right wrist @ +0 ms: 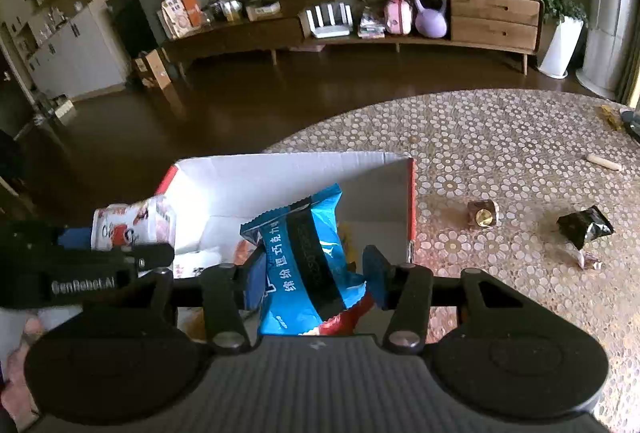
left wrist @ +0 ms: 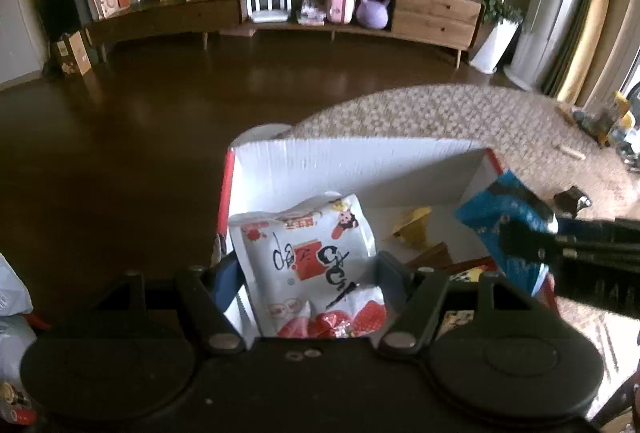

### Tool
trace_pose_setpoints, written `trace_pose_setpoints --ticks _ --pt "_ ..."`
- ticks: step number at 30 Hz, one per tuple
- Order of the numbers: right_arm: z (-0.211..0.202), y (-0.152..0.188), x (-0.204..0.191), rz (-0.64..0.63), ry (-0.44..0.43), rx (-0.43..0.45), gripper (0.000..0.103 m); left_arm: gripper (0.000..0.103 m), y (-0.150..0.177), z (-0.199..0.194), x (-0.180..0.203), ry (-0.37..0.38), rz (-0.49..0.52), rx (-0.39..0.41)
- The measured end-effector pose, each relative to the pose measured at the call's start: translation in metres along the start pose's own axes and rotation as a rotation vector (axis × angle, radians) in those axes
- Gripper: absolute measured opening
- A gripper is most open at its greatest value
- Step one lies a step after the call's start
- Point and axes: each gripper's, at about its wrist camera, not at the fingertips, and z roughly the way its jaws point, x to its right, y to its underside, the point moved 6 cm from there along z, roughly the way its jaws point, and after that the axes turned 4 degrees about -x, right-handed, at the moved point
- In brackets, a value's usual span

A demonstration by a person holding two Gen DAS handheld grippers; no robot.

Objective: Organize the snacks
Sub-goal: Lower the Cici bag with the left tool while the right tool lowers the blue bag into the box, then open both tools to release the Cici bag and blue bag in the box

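Two hand-held claws hung over an open white box (right wrist: pixel 280 169) at the near edge of the patterned bench (right wrist: pixel 500 153), each carrying a snack. The left claw (left wrist: pixel 308 273) was closed on a white strawberry-print packet (left wrist: pixel 312 257), held just inside the box's left wall. The right claw (right wrist: pixel 310 269) gripped a blue chocolate-wafer packet (right wrist: pixel 304 253), which hung above the middle of the box; in the left wrist view the same blue packet showed at the box's right side.

The sorting looked well under way but unfinished. Some snacks already lay in the box, among them a yellow wrapper (left wrist: pixel 412 229) on its floor and red and orange packaging near its front wall. Neither held packet had been set down. Right of the box, still on the bench, lay a small brown-and-gold sweet (right wrist: pixel 482 214), a crumpled black wrapper (right wrist: pixel 584 227) farther right, and a small pale wrapped piece (right wrist: pixel 582 258) just in front of it.

The box's front portion was hidden behind both claw bodies, so its full contents could not be counted. The red and orange packs under the blue packet were too covered to identify. A pale stick-like object (right wrist: pixel 604 163) and items at the bench's far right edge were cut off or too small to name.
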Motion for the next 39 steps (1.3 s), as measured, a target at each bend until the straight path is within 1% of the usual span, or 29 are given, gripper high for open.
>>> trace_pose_setpoints --ticks 5,8,19,22,24,26,27,32,35,39 --pt "0.028 -0.002 0.003 -0.009 0.021 -0.026 0.05 0.069 0.002 0.022 0.001 -0.005 0.014 -0.026" --pt "0.042 0.0 0.007 -0.008 0.018 -0.055 0.05 0.069 0.004 0.033 0.003 -0.013 0.028 -0.047" --pt "0.056 0.008 0.01 0.006 0.011 -0.095 0.051 0.069 0.016 0.061 0.012 -0.01 0.045 -0.122" --pt "0.056 0.009 0.011 0.004 0.009 -0.102 0.054 0.069 0.019 0.064 0.014 -0.01 0.05 -0.134" --pt "0.053 0.011 0.011 0.009 -0.001 -0.1 0.061 0.069 0.02 0.066 0.015 -0.011 0.049 -0.138" --pt "0.05 0.012 0.01 0.006 -0.017 -0.099 0.077 0.069 0.021 0.067 0.015 -0.012 0.048 -0.144" --pt "0.049 0.013 0.009 0.004 -0.018 -0.097 0.08 0.069 0.022 0.068 0.015 -0.013 0.045 -0.148" --pt "0.036 0.017 0.006 0.004 -0.038 -0.084 0.08 0.069 0.026 0.07 0.014 -0.013 0.025 -0.174" --pt "0.028 0.018 0.008 0.015 -0.048 -0.072 0.08 0.071 0.027 0.07 0.013 -0.025 0.018 -0.168" --pt "0.016 0.021 0.009 0.021 -0.068 -0.061 0.08 0.072 0.028 0.067 0.012 -0.021 -0.01 -0.167"
